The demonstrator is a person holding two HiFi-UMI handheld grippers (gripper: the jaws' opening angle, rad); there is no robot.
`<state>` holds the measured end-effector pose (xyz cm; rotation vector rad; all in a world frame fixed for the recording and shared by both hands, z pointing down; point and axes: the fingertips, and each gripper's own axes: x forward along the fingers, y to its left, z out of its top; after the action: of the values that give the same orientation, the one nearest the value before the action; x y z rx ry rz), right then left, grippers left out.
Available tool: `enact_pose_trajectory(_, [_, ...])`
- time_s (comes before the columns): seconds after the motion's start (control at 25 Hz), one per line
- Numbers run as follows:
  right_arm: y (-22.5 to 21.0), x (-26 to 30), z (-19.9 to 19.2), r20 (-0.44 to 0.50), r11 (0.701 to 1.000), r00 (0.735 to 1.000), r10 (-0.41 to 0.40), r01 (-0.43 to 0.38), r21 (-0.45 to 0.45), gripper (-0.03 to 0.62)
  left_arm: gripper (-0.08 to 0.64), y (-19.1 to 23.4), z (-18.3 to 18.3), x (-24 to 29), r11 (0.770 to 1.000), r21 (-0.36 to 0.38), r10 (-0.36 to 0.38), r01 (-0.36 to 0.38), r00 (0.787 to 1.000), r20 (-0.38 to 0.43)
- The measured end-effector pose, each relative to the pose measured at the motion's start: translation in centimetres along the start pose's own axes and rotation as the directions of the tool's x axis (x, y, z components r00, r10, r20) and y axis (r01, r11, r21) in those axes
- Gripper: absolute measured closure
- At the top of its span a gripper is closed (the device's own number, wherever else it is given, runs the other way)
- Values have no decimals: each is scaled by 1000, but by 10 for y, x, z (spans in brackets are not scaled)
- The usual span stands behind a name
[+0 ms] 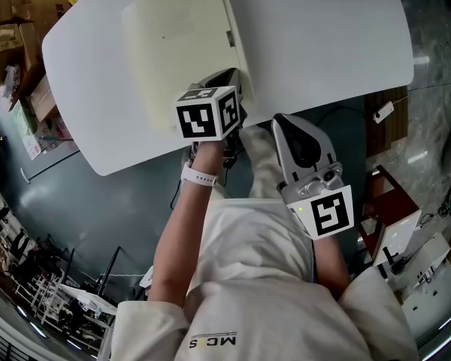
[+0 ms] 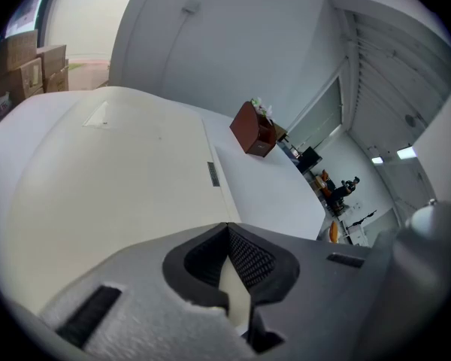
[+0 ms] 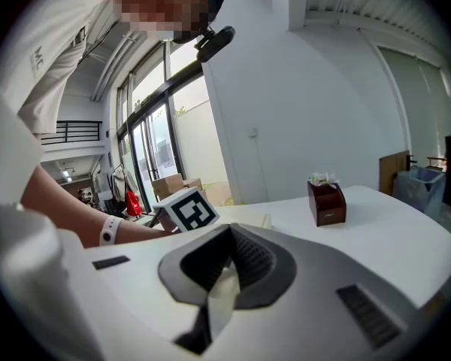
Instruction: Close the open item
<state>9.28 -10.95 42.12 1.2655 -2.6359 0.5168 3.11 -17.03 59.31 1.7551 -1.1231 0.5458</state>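
Surface [image 1: 323, 43] first: white, filling the upper half of the head view. The flat cream case [image 1: 180, 43] lies on it at upper centre, its lid down or nearly so, as far as we can tell. Our left claw [image 2: 227, 232] sits at the case's near right corner, jaws together. Our right claw [image 3: 229, 247], also together and empty, hangs off the surface at lower right. We judge the closing nearly done. Next comes pressing the lid home and checking the latch [image 1: 230, 38].

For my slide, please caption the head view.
Left gripper, shut, at the near corner of a cream case on a white table.
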Motion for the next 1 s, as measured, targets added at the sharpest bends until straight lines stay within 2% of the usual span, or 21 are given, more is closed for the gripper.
enact_pose_trajectory(0.16, [6,1,4,7,1000,1000,17,-17,-7,578,535,4,10,4,1000,-21,-23,23,1000,-10])
enact_pose_trajectory(0.4, [3,1,10,12,1000,1000,18,-18,-18,578,535,9,31,14,998,66,13,-12,1000,-18])
enact_pose_trajectory(0.52, [2,1,12,10,1000,1000,15,-15,-20,578,536,12,38,17,996,87,27,-25,999,-20])
enact_pose_trajectory(0.8, [2,-1,12,19,1000,1000,10,-10,-17,578,536,11,42,19,985,161,62,-65,998,23])
enact_pose_trajectory(1.0, [3,-8,24,43,999,999,13,-11,-36,578,535,3,42,10,981,183,48,-60,996,70])
